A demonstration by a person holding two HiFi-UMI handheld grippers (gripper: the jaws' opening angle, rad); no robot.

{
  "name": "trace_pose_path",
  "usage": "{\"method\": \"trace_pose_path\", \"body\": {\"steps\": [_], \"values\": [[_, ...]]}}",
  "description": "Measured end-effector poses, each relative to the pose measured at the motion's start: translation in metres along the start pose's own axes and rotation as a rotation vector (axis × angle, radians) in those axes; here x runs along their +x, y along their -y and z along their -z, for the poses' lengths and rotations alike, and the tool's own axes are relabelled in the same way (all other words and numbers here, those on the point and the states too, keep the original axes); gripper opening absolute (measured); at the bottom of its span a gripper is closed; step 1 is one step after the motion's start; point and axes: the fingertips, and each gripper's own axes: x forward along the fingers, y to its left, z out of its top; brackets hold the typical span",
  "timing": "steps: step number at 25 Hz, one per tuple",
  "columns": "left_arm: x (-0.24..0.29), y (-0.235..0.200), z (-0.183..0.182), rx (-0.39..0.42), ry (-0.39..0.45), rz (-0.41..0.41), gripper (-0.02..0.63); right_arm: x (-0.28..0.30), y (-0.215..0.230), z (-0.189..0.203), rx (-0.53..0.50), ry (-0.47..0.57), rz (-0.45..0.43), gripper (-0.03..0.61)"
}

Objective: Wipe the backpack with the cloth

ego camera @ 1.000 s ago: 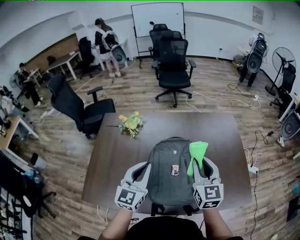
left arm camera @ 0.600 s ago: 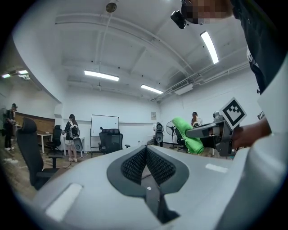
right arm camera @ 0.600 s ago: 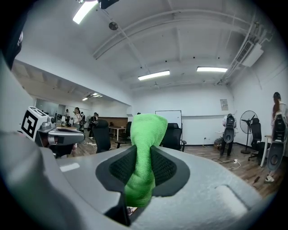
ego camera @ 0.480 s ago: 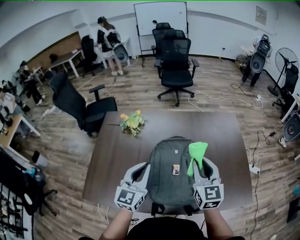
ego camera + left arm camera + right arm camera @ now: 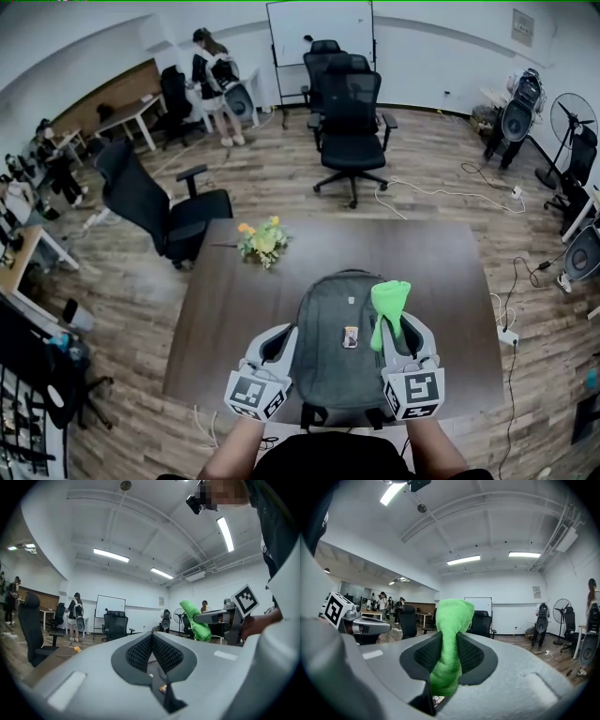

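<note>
A grey backpack (image 5: 336, 347) lies flat on the dark wooden table (image 5: 450, 281), straps toward me. My right gripper (image 5: 397, 330) hovers over the backpack's right side, shut on a bright green cloth (image 5: 388, 306) that sticks up past its fingertips. In the right gripper view the cloth (image 5: 451, 639) fills the gap of the right gripper (image 5: 449, 644). My left gripper (image 5: 279, 339) hangs at the backpack's left edge. Its jaws are shut with nothing between them (image 5: 151, 638). The cloth (image 5: 197, 623) also shows in the left gripper view.
A small bunch of yellow flowers (image 5: 261, 244) lies on the table beyond the backpack. Black office chairs (image 5: 159, 211) (image 5: 349, 122) stand around the table. A person (image 5: 211, 84) stands at the back near a whiteboard. Fans (image 5: 567, 122) and floor cables are at right.
The view has shifted slightly. Both grippers and the cloth hold nearly the same places over the backpack.
</note>
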Motion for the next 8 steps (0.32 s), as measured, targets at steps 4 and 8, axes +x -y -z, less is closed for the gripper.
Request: {"method": "trace_pose_path", "body": {"steps": [4, 8], "values": [[0.0020, -0.0011, 0.0046, -0.002, -0.002, 0.000, 0.020, 0.0013, -0.0016, 0.0004, -0.005, 0.001, -0.004, 0.089], [0.0037, -0.0014, 0.0063, -0.007, -0.005, -0.001, 0.020, 0.0019, 0.0001, 0.0020, -0.006, 0.000, -0.003, 0.089]]}}
